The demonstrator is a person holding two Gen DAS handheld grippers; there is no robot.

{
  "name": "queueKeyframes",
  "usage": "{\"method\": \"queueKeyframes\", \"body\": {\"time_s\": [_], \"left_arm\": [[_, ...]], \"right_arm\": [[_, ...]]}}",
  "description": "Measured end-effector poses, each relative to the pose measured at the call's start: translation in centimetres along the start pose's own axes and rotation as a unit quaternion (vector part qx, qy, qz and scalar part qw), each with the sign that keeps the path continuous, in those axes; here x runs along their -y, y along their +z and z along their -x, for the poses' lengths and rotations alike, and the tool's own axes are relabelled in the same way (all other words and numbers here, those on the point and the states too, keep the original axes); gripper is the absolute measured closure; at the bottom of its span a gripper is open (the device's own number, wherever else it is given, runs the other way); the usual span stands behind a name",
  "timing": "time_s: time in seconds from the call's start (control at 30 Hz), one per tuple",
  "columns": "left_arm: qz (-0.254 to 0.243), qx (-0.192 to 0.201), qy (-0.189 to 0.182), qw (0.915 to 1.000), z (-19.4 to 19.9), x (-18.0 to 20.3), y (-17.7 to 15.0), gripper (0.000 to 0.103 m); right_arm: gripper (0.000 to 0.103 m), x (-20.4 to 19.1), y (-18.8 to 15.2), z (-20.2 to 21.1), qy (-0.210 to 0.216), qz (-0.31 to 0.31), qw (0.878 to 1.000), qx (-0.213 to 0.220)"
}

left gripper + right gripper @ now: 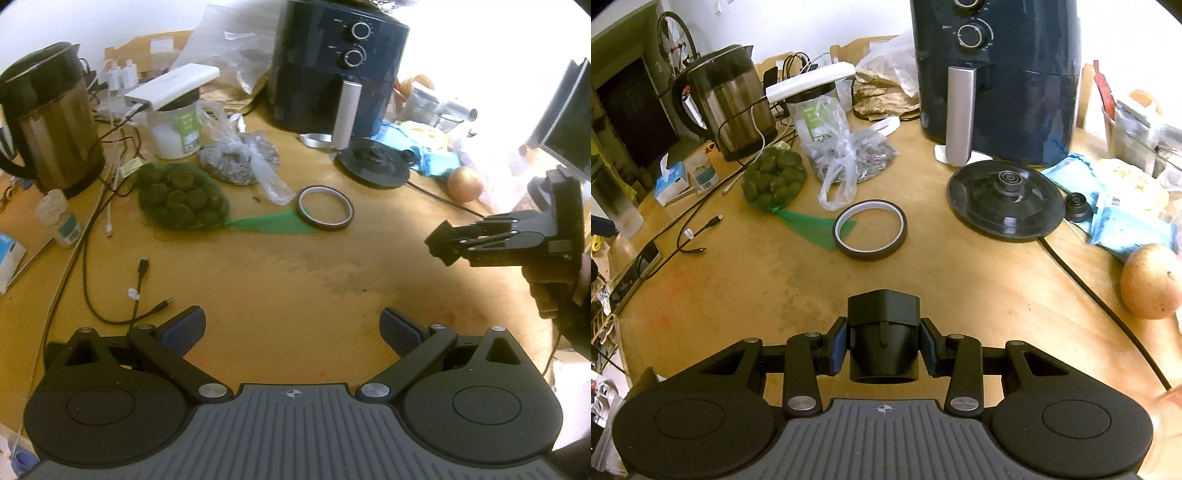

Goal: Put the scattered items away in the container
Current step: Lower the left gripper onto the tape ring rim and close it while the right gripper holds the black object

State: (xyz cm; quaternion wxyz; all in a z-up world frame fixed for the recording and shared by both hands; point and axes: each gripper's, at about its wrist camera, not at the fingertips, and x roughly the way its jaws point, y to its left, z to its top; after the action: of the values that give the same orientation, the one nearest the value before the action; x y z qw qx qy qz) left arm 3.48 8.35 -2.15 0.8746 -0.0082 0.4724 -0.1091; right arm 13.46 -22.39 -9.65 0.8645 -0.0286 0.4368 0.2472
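My right gripper (884, 345) is shut on a black plastic part (883, 321) with a square cap and a round base, its blue pads pressing both sides, held above the wooden table (923, 280). In the left wrist view that right gripper (441, 245) hangs at the right, held by a hand (550, 291). My left gripper (293, 326) is open with nothing between its fingers, over bare table. A dark tape roll (325, 208) (871, 233) lies mid-table on the tail of a green net bag of round dark fruit (181, 195) (774, 179). No container is clearly visible.
A dark air fryer (332, 70) stands at the back, a kettle base (1006, 199) with its cord before it. A steel kettle (48, 122), a jar under a white power bank (173, 88), loose cables (136, 280), a clear plastic bag (849, 155) and a yellowish fruit (1150, 286) crowd the edges.
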Motion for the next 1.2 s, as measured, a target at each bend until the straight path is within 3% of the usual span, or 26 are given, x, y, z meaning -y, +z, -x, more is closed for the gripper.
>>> {"method": "queueKeyframes", "body": {"time_s": [0.23, 0.47, 1.2], "left_arm": [[0.015, 0.005, 0.015, 0.9998, 1.2, -0.1, -1.0, 0.000], [0.008, 0.013, 0.005, 0.9999, 1.4, 1.0, -1.3, 0.000], [-0.091, 0.038, -0.045, 0.9942, -4.9, 5.1, 4.6, 0.000]], "right_arm": [[0.060, -0.1, -0.5, 1.1, 0.001, -0.004, 1.000, 0.010], [0.060, -0.7, -1.0, 3.0, 0.001, -0.009, 1.000, 0.026], [0.060, 0.3, -5.3, 9.5, -0.052, -0.108, 0.991, 0.053]]}}
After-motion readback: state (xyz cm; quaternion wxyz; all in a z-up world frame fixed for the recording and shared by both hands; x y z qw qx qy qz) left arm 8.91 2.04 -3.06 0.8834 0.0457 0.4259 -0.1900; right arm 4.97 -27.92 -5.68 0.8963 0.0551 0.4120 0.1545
